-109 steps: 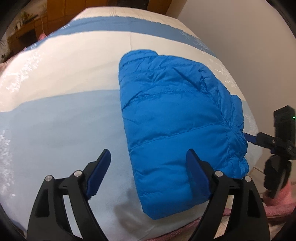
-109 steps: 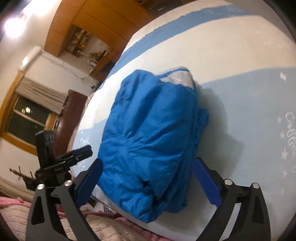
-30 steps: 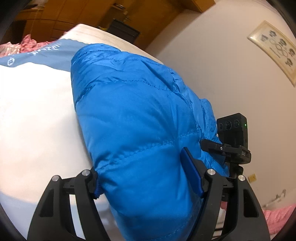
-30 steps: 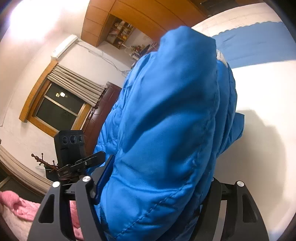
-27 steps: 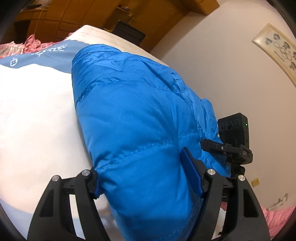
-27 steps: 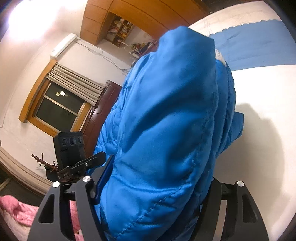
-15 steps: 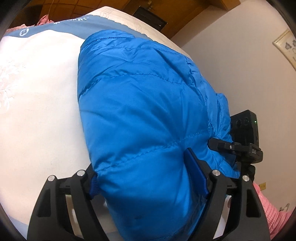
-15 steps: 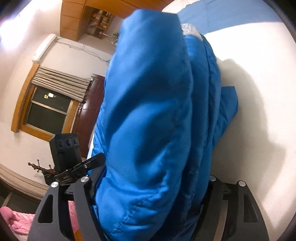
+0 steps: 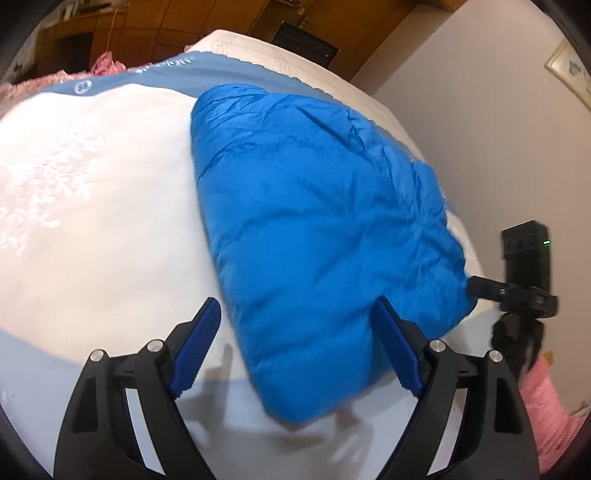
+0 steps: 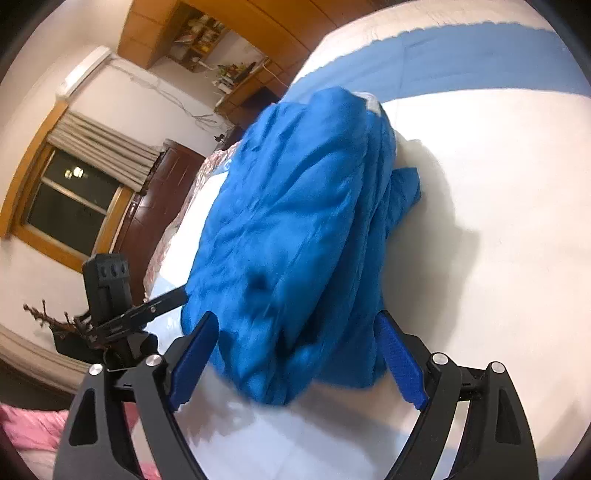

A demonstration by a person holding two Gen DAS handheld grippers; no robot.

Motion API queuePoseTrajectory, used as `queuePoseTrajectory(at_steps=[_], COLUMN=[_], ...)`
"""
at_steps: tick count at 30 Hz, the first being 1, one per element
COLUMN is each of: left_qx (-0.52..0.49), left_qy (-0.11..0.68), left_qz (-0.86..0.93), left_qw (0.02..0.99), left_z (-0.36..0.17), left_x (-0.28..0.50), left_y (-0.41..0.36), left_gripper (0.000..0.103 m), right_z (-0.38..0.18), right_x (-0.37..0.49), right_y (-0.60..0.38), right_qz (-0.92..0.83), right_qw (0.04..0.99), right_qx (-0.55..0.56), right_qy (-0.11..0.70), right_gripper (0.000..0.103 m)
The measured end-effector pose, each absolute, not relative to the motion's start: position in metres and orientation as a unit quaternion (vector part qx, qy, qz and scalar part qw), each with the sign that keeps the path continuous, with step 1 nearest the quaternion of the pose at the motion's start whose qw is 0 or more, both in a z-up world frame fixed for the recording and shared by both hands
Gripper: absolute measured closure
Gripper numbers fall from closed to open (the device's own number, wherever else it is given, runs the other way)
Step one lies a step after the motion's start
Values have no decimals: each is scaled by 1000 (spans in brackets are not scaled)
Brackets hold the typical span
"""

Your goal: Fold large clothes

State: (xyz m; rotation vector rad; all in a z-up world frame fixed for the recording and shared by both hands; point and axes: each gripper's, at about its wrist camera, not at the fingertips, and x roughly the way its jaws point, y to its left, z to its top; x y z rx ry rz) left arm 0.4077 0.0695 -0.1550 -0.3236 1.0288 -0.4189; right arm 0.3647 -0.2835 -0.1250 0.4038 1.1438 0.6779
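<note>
Left claw: the left gripper [image 9: 297, 349] has its jaws spread wide, holding nothing; the near corner of the jacket [image 9: 317, 254] lies between the blue pads [image 9: 397, 356] without being pinched.
Right claw: the right gripper [image 10: 295, 356] is just as wide open and empty-handed, its pads [image 10: 194, 356] either side of the jacket's [image 10: 295, 229] near end.
Jacket: a blue quilted puffer, folded into a thick bundle, lying on the bed [image 9: 92, 206] near its right-hand edge.
Writing: a round emblem [image 9: 83, 87] and some pale lettering sit on the bedcover's blue band, too small to read; a pale tag [image 10: 373, 103] shows at the jacket's far end, and I can't make out any words on it.
Edges and room: the bed's edge runs just beyond the jacket's right side, next to the plain wall [image 9: 480, 110]; to the jacket's left the white and blue cover stretches open and flat.
Around: pink bedding [image 9: 546, 402] hangs off the near corner; a framed picture [image 9: 570, 72] is on the wall; wooden cabinets [image 9: 155, 22] stand past the head of the bed.
Right-side view: a curtained window [image 10: 74, 199], a dark wooden door [image 10: 155, 195], and a coat stand [image 10: 55, 321] by the wall.
In the way: from each wrist view, the other gripper's black camera block [image 10: 107, 284] sits close to the jacket's side.
</note>
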Motion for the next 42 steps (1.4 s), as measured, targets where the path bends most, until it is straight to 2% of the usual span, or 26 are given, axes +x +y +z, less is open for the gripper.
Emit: queuePoseTrajectory(at_steps=[7, 11, 14, 18, 26, 42], left_qx=[-146, -136, -107, -110, -92, -50], left_qy=[502, 507, 513, 521, 521, 494], left_qz=[-180, -155, -132, -113, -77, -14], left_qw=[833, 837, 842, 839, 845, 868], left_z=[-175, -163, -147, -126, -97, -37], left_x=[404, 399, 389, 372, 337, 289], left_y=[63, 62, 56, 51, 33, 12], left_gripper=[18, 18, 19, 18, 10, 10], right_z=[-174, -173, -151, -113, -64, -22], right_x=[364, 361, 359, 343, 306, 260], right_y=[-304, -304, -295, -276, -231, -222], right_qz=[258, 247, 223, 179, 143, 99], right_qw=[762, 761, 779, 801, 827, 841], right_qx=[181, 190, 160, 101, 25, 4], right_qy=[566, 568, 564, 562, 543, 532], right_gripper=[17, 17, 16, 4, 4, 4])
